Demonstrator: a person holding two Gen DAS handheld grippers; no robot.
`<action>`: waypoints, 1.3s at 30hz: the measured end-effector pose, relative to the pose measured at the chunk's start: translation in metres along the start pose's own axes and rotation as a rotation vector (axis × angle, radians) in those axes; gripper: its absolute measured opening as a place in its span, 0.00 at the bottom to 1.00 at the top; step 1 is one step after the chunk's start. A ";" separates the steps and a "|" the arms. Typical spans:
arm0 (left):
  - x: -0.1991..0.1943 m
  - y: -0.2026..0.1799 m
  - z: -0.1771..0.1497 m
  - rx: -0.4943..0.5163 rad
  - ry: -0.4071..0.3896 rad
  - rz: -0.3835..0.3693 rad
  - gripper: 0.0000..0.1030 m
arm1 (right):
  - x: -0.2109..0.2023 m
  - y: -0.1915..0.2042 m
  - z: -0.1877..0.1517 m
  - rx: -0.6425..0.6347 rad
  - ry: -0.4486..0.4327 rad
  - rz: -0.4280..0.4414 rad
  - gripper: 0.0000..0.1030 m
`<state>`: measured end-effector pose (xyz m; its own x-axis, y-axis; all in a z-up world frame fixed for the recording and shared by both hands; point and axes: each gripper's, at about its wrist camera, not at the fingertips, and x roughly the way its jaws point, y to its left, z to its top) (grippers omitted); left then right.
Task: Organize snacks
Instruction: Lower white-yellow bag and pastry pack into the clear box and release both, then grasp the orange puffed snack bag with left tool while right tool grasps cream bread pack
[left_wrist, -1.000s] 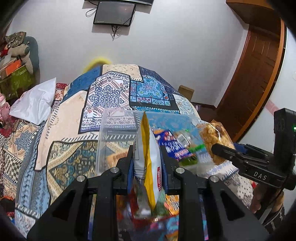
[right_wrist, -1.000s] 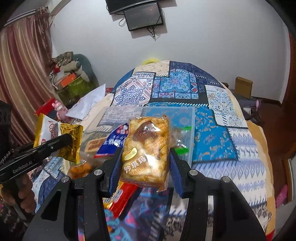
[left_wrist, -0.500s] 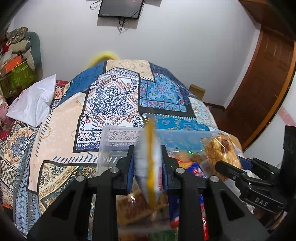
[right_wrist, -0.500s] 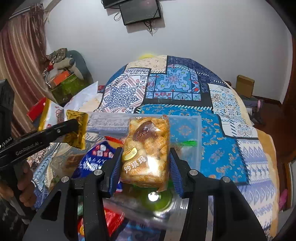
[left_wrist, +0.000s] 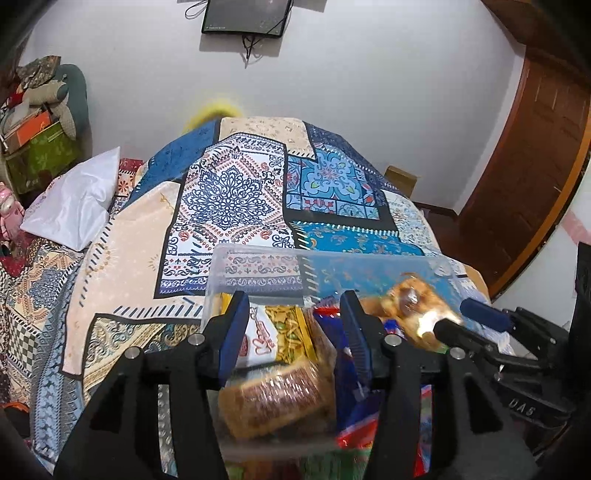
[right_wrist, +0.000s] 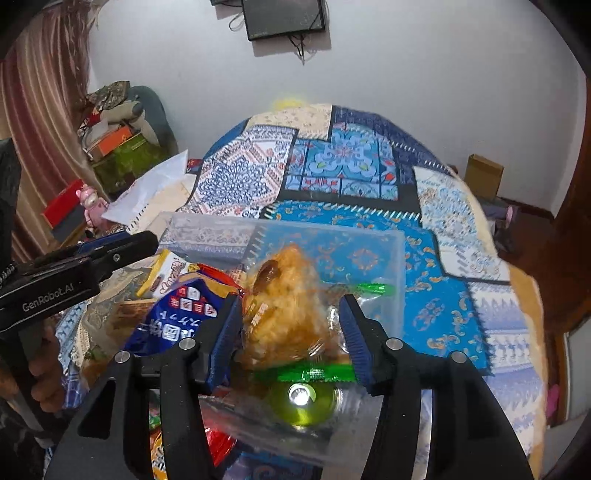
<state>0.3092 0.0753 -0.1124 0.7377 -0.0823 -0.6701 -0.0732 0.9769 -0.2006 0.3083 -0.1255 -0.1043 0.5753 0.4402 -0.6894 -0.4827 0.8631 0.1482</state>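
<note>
A clear plastic bin (left_wrist: 258, 258) stands on the patchwork bed, full of snack packets. My left gripper (left_wrist: 293, 328) hangs over it with its jaws opening and nothing gripped. Below them lie a yellow-and-white packet (left_wrist: 264, 334) and a brown wrapped cake (left_wrist: 273, 398). My right gripper (right_wrist: 291, 328) is over the bin (right_wrist: 332, 236) too, jaws opening. The orange snack bag (right_wrist: 284, 314) is blurred and tilted between them, clear of the right pad. A blue packet (right_wrist: 177, 321) and green wrappers (right_wrist: 317, 373) lie beside it. Each view shows the other gripper (left_wrist: 452, 315) (right_wrist: 144, 243) at its edge.
The patterned bedspread (left_wrist: 229, 195) stretches beyond the bin. A white pillow (left_wrist: 74, 206) lies at the left, with boxes and clutter (left_wrist: 33, 147) behind it. A wooden door (left_wrist: 532, 155) and a cardboard box (right_wrist: 484, 173) are at the right. A hand (right_wrist: 40, 376) holds the left gripper.
Both grippers moved forward and down over the bin. The left let go of the yellow-and-white packet, which now lies inside. The right jaws widened and the orange bag tilted loose.
</note>
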 end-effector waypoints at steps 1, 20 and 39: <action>-0.007 -0.001 -0.002 0.005 -0.003 0.000 0.50 | -0.007 0.001 0.000 -0.003 -0.006 0.003 0.49; -0.131 0.014 -0.102 0.052 0.047 0.039 0.63 | -0.093 0.042 -0.050 -0.049 0.001 0.068 0.64; -0.148 0.012 -0.174 0.046 0.094 0.043 0.63 | -0.044 0.095 -0.146 -0.060 0.274 0.168 0.63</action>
<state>0.0826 0.0647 -0.1404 0.6685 -0.0565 -0.7416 -0.0708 0.9877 -0.1391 0.1404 -0.0996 -0.1635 0.2886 0.4852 -0.8254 -0.5988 0.7641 0.2398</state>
